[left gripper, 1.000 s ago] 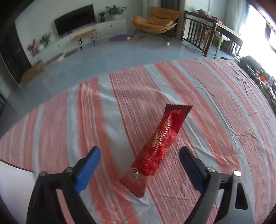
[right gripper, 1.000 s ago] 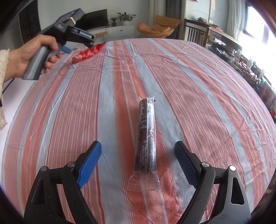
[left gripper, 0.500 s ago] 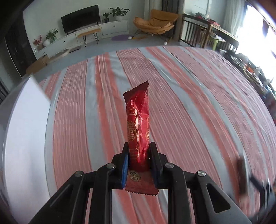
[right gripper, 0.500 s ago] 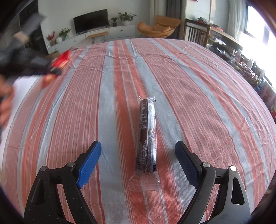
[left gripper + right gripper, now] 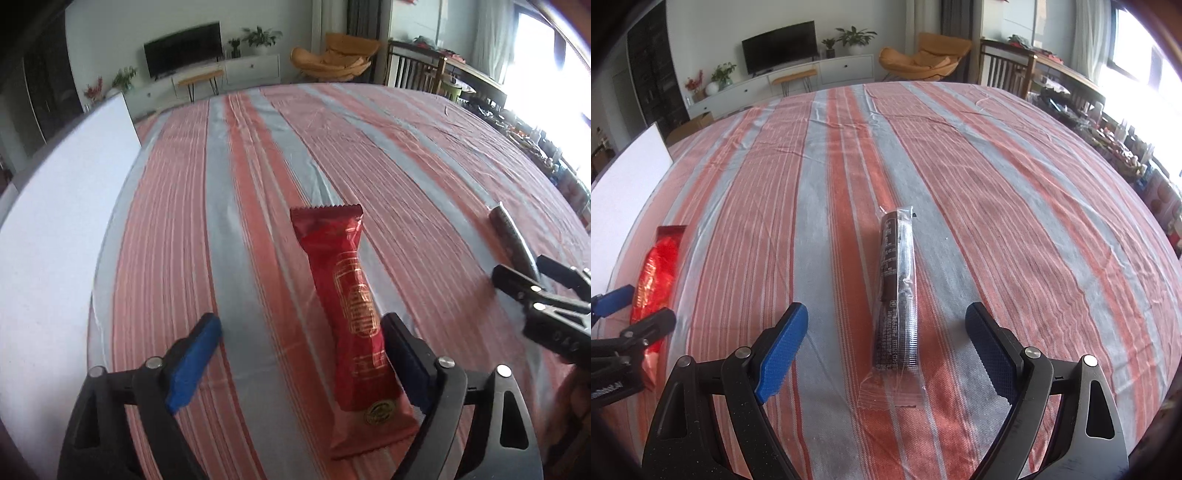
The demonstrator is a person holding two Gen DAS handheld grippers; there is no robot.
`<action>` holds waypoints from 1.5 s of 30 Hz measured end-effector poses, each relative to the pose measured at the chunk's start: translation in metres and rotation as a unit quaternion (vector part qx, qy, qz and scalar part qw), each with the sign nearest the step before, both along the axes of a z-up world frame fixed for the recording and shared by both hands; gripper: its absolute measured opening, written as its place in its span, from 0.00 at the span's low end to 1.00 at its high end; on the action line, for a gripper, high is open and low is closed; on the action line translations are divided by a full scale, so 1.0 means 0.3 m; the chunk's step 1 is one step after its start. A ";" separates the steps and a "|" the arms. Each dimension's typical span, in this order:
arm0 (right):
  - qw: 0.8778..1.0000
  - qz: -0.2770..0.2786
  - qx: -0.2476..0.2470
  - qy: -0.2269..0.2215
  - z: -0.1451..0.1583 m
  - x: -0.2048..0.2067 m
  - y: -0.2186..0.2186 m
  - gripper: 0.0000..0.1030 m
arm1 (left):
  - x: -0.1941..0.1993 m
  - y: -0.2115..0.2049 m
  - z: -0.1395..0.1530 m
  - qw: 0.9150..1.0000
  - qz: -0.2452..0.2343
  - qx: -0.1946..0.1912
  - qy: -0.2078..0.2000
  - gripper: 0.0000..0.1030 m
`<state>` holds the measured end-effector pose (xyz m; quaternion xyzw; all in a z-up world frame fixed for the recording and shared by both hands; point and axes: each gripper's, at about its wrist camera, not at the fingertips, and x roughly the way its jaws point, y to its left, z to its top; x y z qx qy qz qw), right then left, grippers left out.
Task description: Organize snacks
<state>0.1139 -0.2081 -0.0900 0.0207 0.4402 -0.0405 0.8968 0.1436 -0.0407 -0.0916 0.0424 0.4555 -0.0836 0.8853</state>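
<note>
A red snack packet (image 5: 351, 306) lies flat on the striped tablecloth (image 5: 369, 147) between the fingers of my left gripper (image 5: 301, 325). Its jaws are opening: the packet sits close to the right pad and the left pad stands well off it. In the right wrist view the same red packet (image 5: 659, 266) and left gripper (image 5: 637, 310) show at the left edge. A dark snack bar in clear wrap (image 5: 897, 288) lies lengthwise between the wide-open fingers of my right gripper (image 5: 886, 314), untouched. The left wrist view catches that bar (image 5: 509, 232) and the right gripper (image 5: 521, 266) at the far right.
A white flat board (image 5: 55, 240) borders the cloth on the left, also visible as the white board (image 5: 624, 177) in the right wrist view. The tablecloth (image 5: 997, 166) stretches bare beyond both snacks. A living room with a TV and an orange chair lies behind.
My left gripper shut on the red packet, carried it nearer to the right gripper beside the white board, then let it go onto the cloth. The right gripper and dark bar stayed put.
</note>
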 end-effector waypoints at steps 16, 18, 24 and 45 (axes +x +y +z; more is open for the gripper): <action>1.000 0.000 0.000 0.000 0.001 0.000 0.000 0.87 | 0.008 0.018 -0.026 1.000 0.021 -0.010 0.000 1.00; 1.000 0.000 0.000 0.000 0.001 0.000 -0.001 0.87 | 0.008 0.018 -0.026 1.000 0.021 -0.010 0.000 1.00; 1.000 0.000 0.014 -0.005 0.005 -0.003 -0.016 0.87 | 0.009 0.021 -0.031 1.000 0.018 -0.011 0.001 1.00; 1.000 -0.003 0.007 -0.002 0.005 -0.012 -0.015 0.87 | 0.004 0.014 -0.032 1.000 0.018 -0.010 0.000 1.00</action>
